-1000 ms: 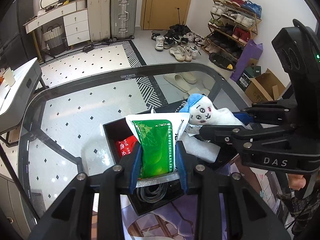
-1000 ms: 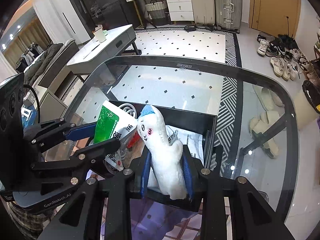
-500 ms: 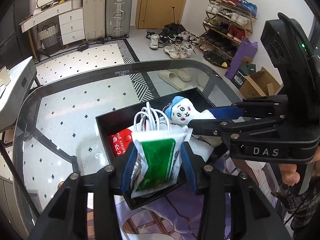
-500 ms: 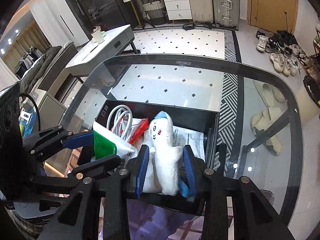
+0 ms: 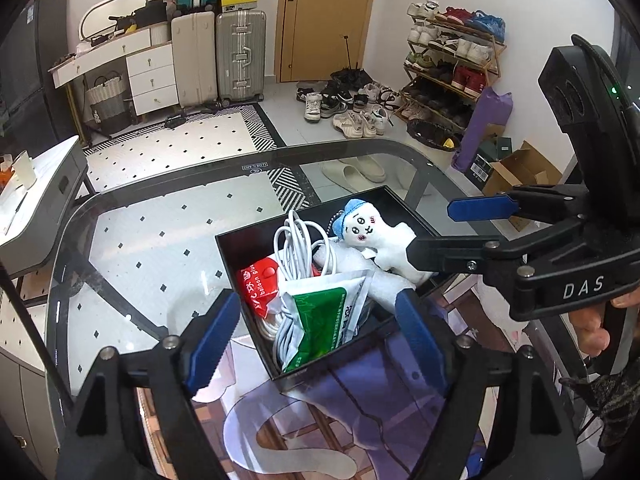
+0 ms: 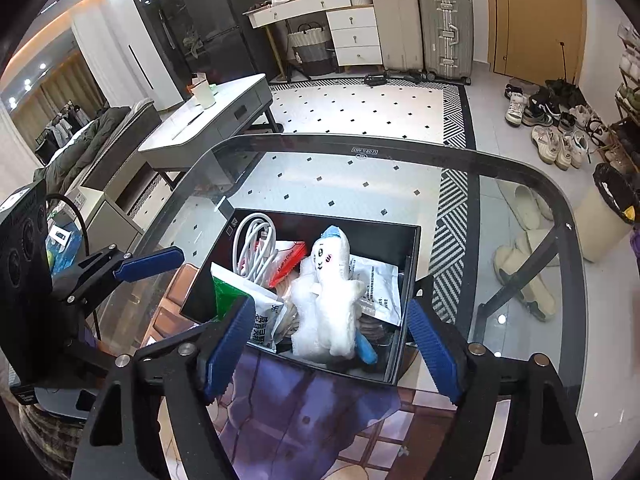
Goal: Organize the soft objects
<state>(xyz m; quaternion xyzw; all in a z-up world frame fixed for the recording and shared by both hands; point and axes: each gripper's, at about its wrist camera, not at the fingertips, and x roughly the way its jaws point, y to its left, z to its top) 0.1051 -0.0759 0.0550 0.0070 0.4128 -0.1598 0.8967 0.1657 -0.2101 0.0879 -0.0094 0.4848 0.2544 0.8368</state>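
A black box (image 5: 228, 248) on the glass table holds the soft things. A green-and-white packet (image 5: 320, 316) leans at its near wall beside a white cable coil (image 5: 296, 244) and a red packet (image 5: 256, 284). My left gripper (image 5: 318, 304) hangs over it, jaws opening, pads clear of the packet. The white plush with a blue cap (image 6: 332, 292) rests upright in the box (image 6: 404, 280). Just behind it my right gripper (image 6: 330, 312) is also opening, and its pads do not touch the plush. From the left wrist view the plush (image 5: 368, 232) lies below the right gripper (image 5: 430, 228).
The box stands near the table's front, partly on a purple printed mat (image 5: 360, 392). The glass table's dark rim (image 5: 160, 184) curves around behind it. A person's hand (image 5: 592, 328) holds the right gripper's handle. Slippers (image 6: 528, 280) lie on the floor under the glass.
Both grippers went from shut to wide apart. The green packet and the plush were let go and now rest in the box. Both grippers drew back a little.
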